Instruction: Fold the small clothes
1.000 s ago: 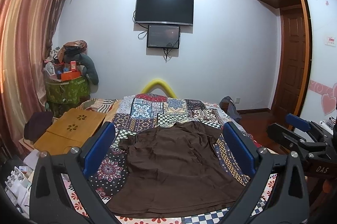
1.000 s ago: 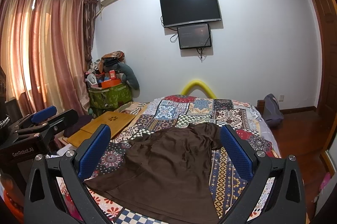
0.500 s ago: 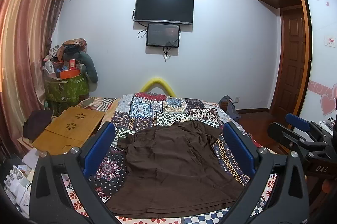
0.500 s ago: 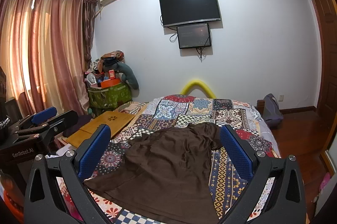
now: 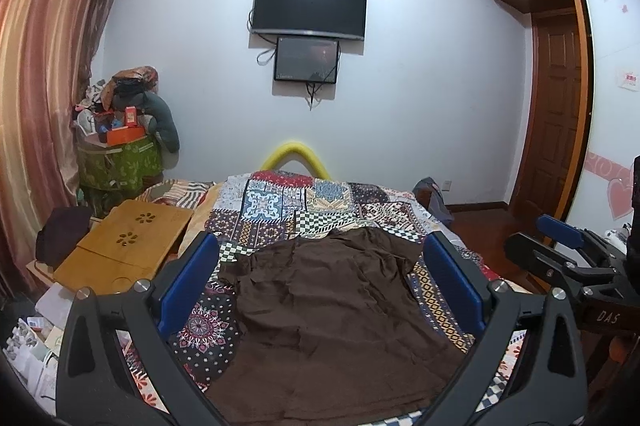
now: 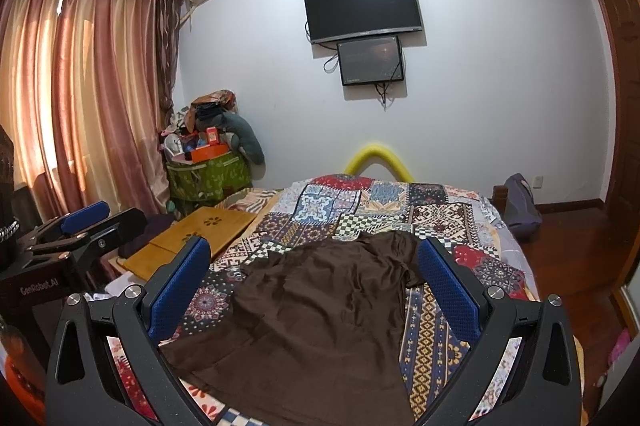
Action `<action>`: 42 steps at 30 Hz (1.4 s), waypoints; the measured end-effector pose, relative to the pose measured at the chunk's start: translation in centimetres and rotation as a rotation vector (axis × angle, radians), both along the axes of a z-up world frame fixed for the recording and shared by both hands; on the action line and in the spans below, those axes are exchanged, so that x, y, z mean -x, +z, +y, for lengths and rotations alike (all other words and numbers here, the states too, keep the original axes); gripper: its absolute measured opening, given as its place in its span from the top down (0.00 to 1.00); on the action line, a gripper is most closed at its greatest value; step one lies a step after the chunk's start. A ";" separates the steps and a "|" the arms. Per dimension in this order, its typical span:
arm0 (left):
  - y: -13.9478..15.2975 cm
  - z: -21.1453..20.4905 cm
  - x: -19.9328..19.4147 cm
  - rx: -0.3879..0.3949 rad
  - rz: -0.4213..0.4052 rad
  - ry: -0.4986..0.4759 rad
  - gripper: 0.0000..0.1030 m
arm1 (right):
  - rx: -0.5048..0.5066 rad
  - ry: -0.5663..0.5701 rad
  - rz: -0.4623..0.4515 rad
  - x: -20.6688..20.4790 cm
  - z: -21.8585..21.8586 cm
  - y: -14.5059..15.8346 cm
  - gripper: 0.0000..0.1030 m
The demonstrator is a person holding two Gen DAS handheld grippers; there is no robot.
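Little changed since earlier frames: both views sit same, garment unmoved. Brown shirt [image 5: 336,322] [image 6: 320,326] lies flat on bed [image 5: 280,210] [image 6: 440,218], soft matte cloth with shallow wrinkles, over patchwork quilt. Left gripper [image 5: 320,278] spread wide, blue textured pads, holding nothing, above shirt. Right gripper [image 6: 314,276] likewise wide, empty. Bamboo lap tray [image 5: 124,250] beside bed.

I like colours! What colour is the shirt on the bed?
Dark brown shirt, plain; clearest in the left wrist view.
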State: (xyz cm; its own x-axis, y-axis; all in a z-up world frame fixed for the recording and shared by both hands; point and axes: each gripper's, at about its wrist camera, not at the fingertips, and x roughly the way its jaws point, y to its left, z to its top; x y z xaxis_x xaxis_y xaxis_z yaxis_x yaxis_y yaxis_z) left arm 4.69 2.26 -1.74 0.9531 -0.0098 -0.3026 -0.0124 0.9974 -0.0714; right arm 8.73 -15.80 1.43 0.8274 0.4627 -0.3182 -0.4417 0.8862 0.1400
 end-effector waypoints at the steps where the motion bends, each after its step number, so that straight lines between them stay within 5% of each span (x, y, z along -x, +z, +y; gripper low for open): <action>1: -0.2 0.4 -1.0 0.000 0.015 0.003 0.00 | 0.004 0.005 0.005 -0.7 0.1 -0.2 0.00; 12: -4.5 7.6 -13.9 0.022 0.233 0.136 0.00 | 0.022 0.085 0.137 -11.3 3.1 -2.4 0.00; 16: -6.9 10.9 -18.2 0.030 0.311 0.188 0.14 | 0.083 0.099 0.199 -16.2 5.0 -4.5 0.00; 21: -11.4 14.8 -23.3 0.041 0.436 0.218 0.18 | 0.154 0.128 0.297 -21.2 6.8 -7.6 0.27; 24: -15.3 16.8 -26.0 0.094 0.558 0.221 0.31 | 0.217 0.162 0.350 -23.8 8.3 -9.7 0.51; 27: -19.2 18.3 -28.0 0.127 0.660 0.253 0.45 | 0.274 0.212 0.406 -26.1 9.9 -12.0 0.64; 35: -26.0 19.4 -31.4 0.316 0.819 0.143 0.50 | 0.372 0.285 0.495 -30.2 13.0 -17.0 0.64; 42: -27.4 20.2 -33.8 0.518 0.818 0.077 0.50 | 0.379 0.307 0.578 -32.0 13.8 -19.8 0.64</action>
State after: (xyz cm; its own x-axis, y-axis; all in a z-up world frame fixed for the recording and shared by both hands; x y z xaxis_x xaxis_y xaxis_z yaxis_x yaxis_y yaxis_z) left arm 38.44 22.50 -29.17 0.4538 -0.2747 -0.8477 -0.3174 0.8391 -0.4418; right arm 40.72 -1.99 -18.35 0.3322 0.4184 -0.8453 -0.6254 0.7686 0.1346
